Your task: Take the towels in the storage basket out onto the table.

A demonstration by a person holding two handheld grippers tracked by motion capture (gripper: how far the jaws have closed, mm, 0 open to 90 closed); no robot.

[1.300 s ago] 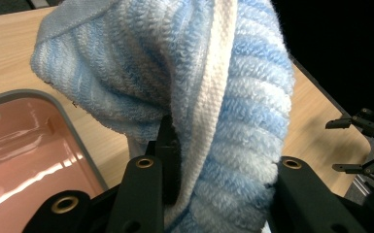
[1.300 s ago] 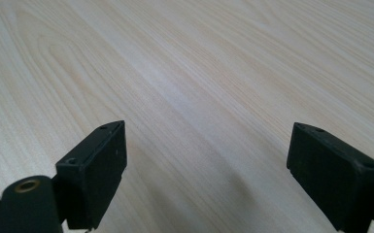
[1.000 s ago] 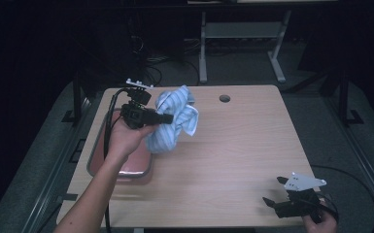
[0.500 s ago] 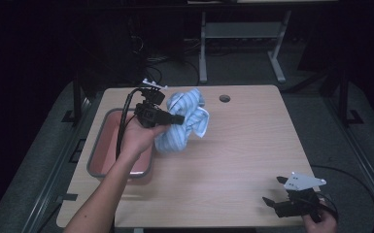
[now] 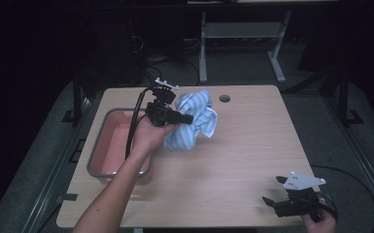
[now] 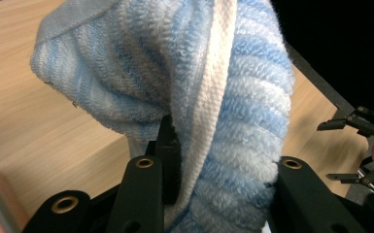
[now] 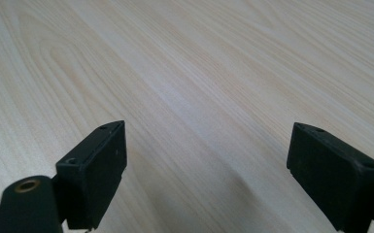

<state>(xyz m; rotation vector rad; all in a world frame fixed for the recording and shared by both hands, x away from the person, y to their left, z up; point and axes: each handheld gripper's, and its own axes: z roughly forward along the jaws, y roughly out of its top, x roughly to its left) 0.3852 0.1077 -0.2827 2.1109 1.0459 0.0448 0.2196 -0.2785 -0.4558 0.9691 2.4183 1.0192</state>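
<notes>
Blue striped towel (image 5: 194, 121) hung pinched in left claw (image 5: 187, 118), just right of pink tub (image 5: 108, 145); right claw (image 5: 272, 201) sat wide, well apart.

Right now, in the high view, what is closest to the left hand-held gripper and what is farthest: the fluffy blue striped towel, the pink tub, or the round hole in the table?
From the left hand-held gripper:
1. Blue striped terry towel, in its jaws.
2. Pink plastic tub, on its left side.
3. Round hole in the wooden tabletop, far right of it.

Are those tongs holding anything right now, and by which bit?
The left tongs pinch the blue striped towel by a bunched fold near its white edge band. The right tongs are open over the table, holding nothing.
</notes>
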